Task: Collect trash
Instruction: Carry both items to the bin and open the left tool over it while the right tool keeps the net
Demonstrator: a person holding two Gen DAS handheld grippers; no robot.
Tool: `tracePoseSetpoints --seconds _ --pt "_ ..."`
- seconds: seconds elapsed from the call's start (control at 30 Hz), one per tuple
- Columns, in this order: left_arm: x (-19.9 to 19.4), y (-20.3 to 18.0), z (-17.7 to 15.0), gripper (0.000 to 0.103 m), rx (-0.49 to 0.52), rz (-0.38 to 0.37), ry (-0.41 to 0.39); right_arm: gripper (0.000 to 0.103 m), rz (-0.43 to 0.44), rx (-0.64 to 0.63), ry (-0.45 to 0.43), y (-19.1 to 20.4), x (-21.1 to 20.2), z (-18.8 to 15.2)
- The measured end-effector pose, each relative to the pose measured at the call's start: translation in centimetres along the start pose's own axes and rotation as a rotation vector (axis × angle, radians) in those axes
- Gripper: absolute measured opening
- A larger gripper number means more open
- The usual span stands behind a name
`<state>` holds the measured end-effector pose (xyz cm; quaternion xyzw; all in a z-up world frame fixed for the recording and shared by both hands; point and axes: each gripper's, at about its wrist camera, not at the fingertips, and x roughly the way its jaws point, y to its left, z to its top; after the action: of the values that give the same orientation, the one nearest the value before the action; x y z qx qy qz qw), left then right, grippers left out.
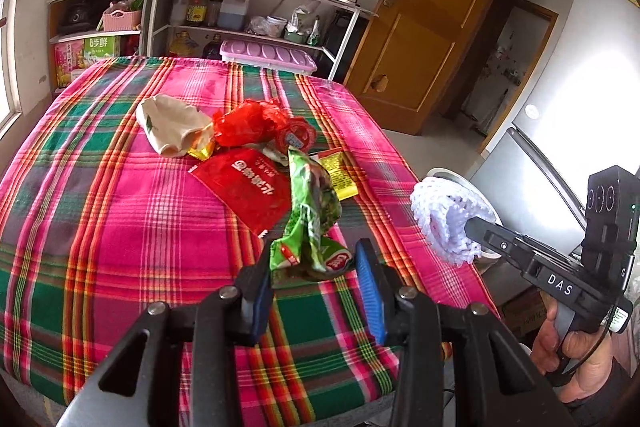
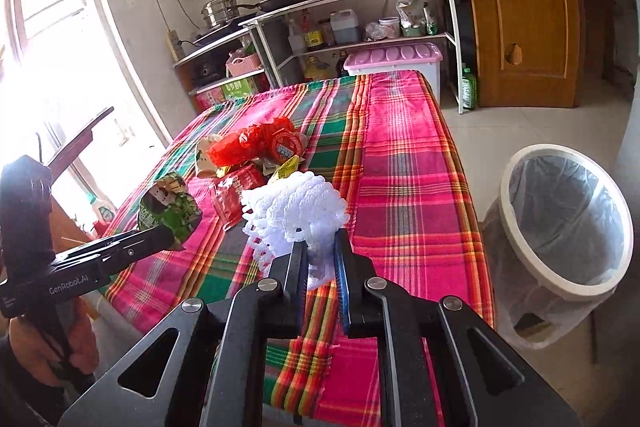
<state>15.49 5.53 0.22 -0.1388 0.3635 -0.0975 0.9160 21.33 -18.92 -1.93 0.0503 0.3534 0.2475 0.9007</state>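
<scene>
On the left of the bench point(image 1: 120, 219), under its pink, green and red plaid cloth, nothing had been cleared from the far heap. A crumpled beige paper bag point(image 1: 170, 125) lay farthest left, touching a small yellow wrapper point(image 1: 202, 149) and a bunched red plastic bag point(image 1: 244, 125). Just right of that sat a round red-lidded cup point(image 1: 296, 137), and nearer the camera a flat red sachet point(image 1: 250, 185) lay on the cloth, with a yellow packet point(image 1: 340, 177) beside it.

In the middle, the left tongs point(image 1: 316, 279) stood partly open around the lower end of a crumpled green snack bag point(image 1: 310, 223). The bag appeared raised off the cloth, its base caught between the blue pads point(image 1: 370, 291), so it looked held, if loosely. From the other wrist view the same bag sat at the tip of those tongs, clear of the bench.

Further right, the right tongs point(image 2: 320, 255) were nearly closed, pinching a white foam fruit net point(image 2: 296, 215) that stood up from the fingers, above the bench's near edge.

Farthest right, on the floor beside the bench, stood the white-rimmed bin point(image 2: 516, 255) with its clear liner. What showed of its inside looked empty, though the bottom was hard to see.

By that reading the job was at an early stage: two pieces were in hand and not yet dropped, and about six remained on the cloth.
</scene>
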Motion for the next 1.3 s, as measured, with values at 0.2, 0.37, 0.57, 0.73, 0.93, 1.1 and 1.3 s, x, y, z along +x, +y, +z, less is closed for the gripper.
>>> tracePoseSetpoints --seconds 0.2,0.37,0.57,0.73,0.93,1.1,1.3 --pt "1.0 -2.6 0.8 0.04 0.052 -0.027 0.009 0.013 -0.036 0.027 -0.026 -1.6 -1.5 0.2" --pt "2.8 -5.1 1.7 0.04 0.099 -0.06 0.018 0.013 -0.081 0.066 -0.044 -4.1 -2.8 0.0" --pt "5.6 -8.6 3.0 0.04 0.153 -0.112 0.03 0.013 -0.154 0.124 -0.061 -7.9 -3.9 -0.1" --pt "8.4 -11.7 4.0 0.04 0.189 -0.159 0.052 0.013 -0.22 0.17 -0.073 -11.1 -4.5 -0.3" --pt "12.6 -15.6 4.7 0.04 0.237 -0.216 0.099 0.013 -0.296 0.227 -0.075 -14.9 -4.8 -0.5" --pt "15.8 -18.6 4.8 0.04 0.273 -0.236 0.144 0.013 -0.343 0.27 -0.07 -18.2 -4.7 -0.8" --pt "18.6 -21.5 4.7 0.04 0.299 -0.261 0.188 0.013 -0.38 0.311 -0.055 -21.3 -4.0 -1.0"
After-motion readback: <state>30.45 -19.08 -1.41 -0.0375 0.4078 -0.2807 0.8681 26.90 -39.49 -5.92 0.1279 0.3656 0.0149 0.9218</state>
